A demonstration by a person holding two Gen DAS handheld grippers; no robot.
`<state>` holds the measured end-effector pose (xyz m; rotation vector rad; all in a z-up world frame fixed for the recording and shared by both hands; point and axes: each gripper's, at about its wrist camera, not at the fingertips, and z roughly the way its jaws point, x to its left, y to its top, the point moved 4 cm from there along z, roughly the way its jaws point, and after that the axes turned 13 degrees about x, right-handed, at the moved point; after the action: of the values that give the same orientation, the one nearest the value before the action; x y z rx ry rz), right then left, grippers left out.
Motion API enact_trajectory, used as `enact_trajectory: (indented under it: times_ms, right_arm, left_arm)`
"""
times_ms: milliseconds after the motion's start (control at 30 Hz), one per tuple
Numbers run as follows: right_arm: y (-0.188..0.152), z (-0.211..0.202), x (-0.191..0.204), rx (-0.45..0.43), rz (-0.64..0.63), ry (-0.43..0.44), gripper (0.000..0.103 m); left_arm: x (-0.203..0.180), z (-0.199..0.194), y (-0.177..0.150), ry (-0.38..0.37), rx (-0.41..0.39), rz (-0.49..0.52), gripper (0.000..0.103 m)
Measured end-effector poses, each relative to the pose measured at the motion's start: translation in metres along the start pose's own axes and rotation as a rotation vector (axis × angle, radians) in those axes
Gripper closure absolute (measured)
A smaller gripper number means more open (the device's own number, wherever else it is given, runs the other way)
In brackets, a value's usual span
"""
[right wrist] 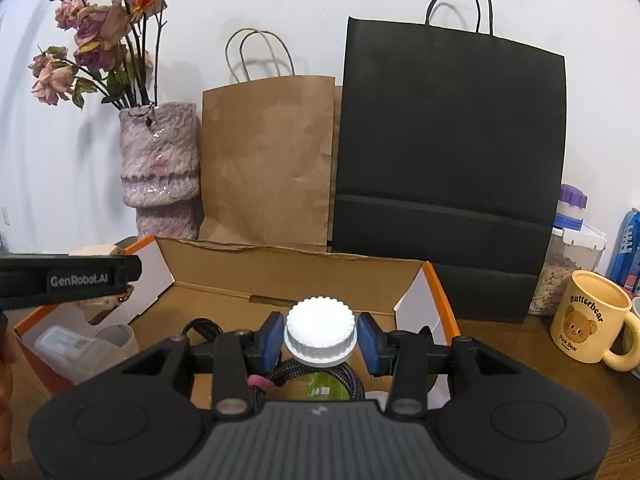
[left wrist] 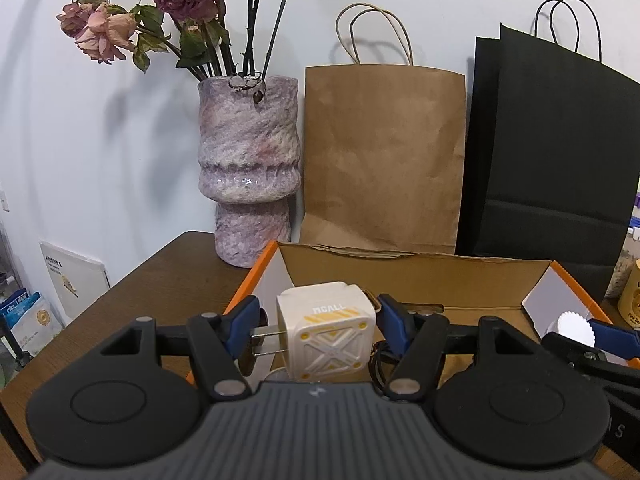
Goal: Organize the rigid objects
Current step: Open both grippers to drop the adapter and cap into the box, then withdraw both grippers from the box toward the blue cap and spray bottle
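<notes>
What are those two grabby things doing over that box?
A person is tidying things into the cardboard box. The left gripper holds a white plug charger over the box, prongs sticking out sideways. The right gripper pinches the white cap of a green bottle. Cables already lie inside.

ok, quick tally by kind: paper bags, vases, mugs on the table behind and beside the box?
Paper bags: 2, brown paper bag, black paper bag
Vases: 1, vase
Mugs: 1, mug
Total: 4
</notes>
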<state>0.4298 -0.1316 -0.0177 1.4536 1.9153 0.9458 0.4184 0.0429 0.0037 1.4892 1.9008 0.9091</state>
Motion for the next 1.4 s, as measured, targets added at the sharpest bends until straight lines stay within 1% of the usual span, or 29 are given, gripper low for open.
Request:
enact_trajectory:
  times_ms: [33, 67, 133, 167, 200, 233, 267, 300, 333, 367, 467, 600, 867, 1233, 1400]
  right_arm:
    - [0.000, 0.000, -0.001, 0.004, 0.002, 0.001, 0.063]
    - [0.000, 0.000, -0.001, 0.007, 0.004, 0.002, 0.063]
    - [0.000, 0.000, -0.003, 0.009, 0.005, 0.004, 0.062]
    - [0.000, 0.000, -0.004, 0.010, 0.009, 0.005, 0.051]
    - [0.000, -0.001, -0.005, 0.006, 0.015, 0.005, 0.034]
    - [0.001, -0.002, -0.007, 0.000, 0.020, 0.004, 0.025]
    - [0.001, -0.003, -0.007, -0.006, 0.019, 0.005, 0.014]
    - [0.001, -0.003, -0.007, -0.011, 0.016, 0.008, 0.009]
    - [0.002, -0.004, -0.007, -0.013, 0.015, 0.006, 0.007]
    - [0.002, -0.004, -0.006, -0.015, 0.012, 0.003, 0.000]
    - [0.002, -0.004, -0.003, -0.017, -0.008, -0.020, 0.000]
    - [0.003, -0.006, -0.004, -0.022, -0.008, -0.022, 0.000]
    - [0.001, -0.020, -0.009, -0.045, 0.019, -0.028, 0.000]
    - [-0.012, -0.064, -0.012, -0.105, 0.012, -0.022, 0.000]
    - [-0.023, -0.085, -0.014, -0.112, -0.008, -0.050, 0.000]
  left_arm:
    - [0.000, 0.000, 0.000, 0.003, 0.001, -0.001, 0.037]
    - [0.001, 0.000, 0.000, 0.007, 0.001, -0.004, 0.034]
    - [0.002, -0.002, 0.001, 0.012, -0.013, -0.005, 0.022]
    - [0.003, -0.003, 0.002, 0.011, -0.022, -0.007, 0.015]
    - [0.003, -0.005, 0.002, 0.009, -0.035, -0.008, 0.011]
    - [0.003, -0.007, 0.003, 0.007, -0.043, -0.009, 0.008]
    - [0.003, -0.009, 0.003, 0.005, -0.050, -0.011, 0.000]
    - [0.003, -0.010, 0.003, 0.001, -0.057, -0.014, 0.000]
    - [0.003, -0.011, 0.004, 0.001, -0.061, -0.015, 0.000]
    - [0.003, -0.011, 0.004, 0.001, -0.059, -0.013, 0.000]
    - [0.003, -0.011, 0.005, 0.012, -0.058, -0.013, 0.000]
    - [0.005, -0.013, 0.006, 0.021, -0.055, -0.028, 0.000]
    - [0.010, -0.031, 0.005, 0.007, -0.065, -0.050, 0.000]
    - [0.017, -0.070, -0.013, -0.010, -0.081, -0.048, 0.000]
    - [0.024, -0.094, -0.021, -0.021, -0.104, -0.071, 0.000]
